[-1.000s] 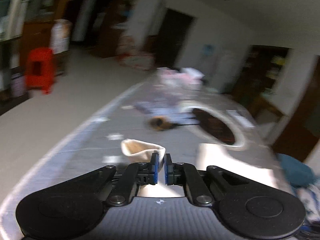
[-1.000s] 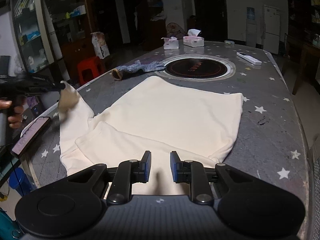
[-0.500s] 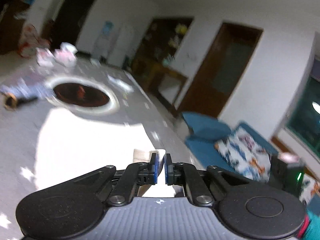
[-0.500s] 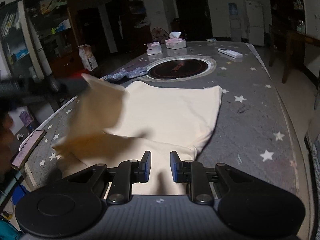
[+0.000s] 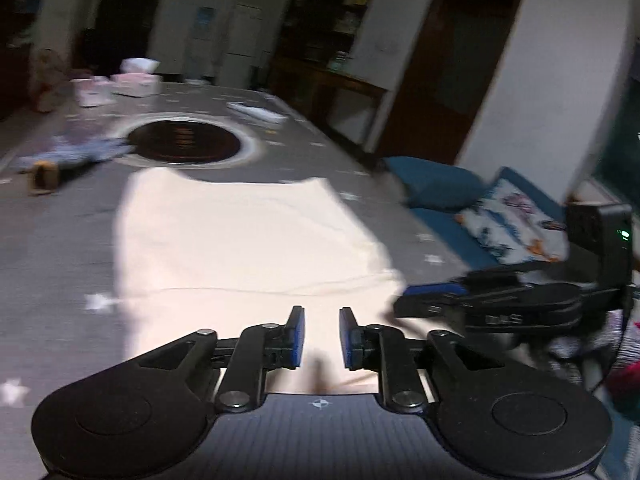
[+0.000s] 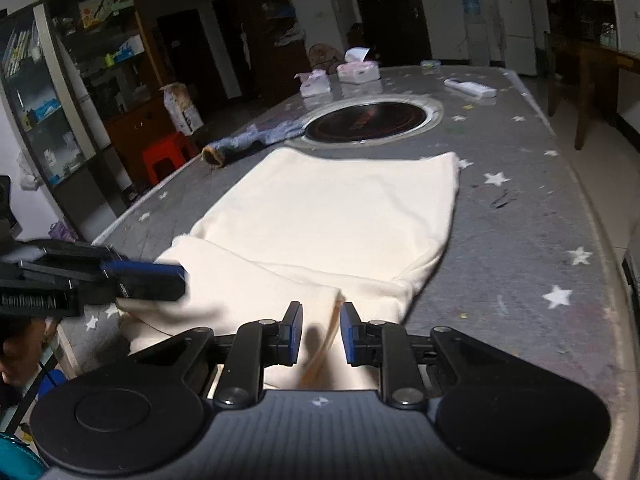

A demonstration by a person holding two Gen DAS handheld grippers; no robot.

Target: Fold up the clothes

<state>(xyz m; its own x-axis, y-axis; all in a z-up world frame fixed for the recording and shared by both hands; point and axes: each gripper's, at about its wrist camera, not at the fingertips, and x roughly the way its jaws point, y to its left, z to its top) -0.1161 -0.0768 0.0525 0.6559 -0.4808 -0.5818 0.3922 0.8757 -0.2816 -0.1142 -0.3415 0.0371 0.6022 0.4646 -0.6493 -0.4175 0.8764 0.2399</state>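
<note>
Two tongs: both parted a bit, nothing held.
Left gripper (image 5: 322, 338): jaws apart w/ a gap, hovers over near edge of cream garment (image 5: 240, 240); no cloth between pads.
Right gripper (image 6: 321, 334): jaws apart approx. same; folded sleeve edge (image 6: 334, 312) lies just ahead, between the fingers but not pinched.
Garment: flat on grey star-pattern table (image 6: 520, 240), ahead of both tongs; one side folded inward.
Beyond garment: round black hotplate (image 6: 370, 120), blue cloth (image 6: 256, 140) to left of it.
Risk: closing right tongs on top layer only would drag the fold open; left view is blurry, so fast motion may wrinkle cloth.
</note>
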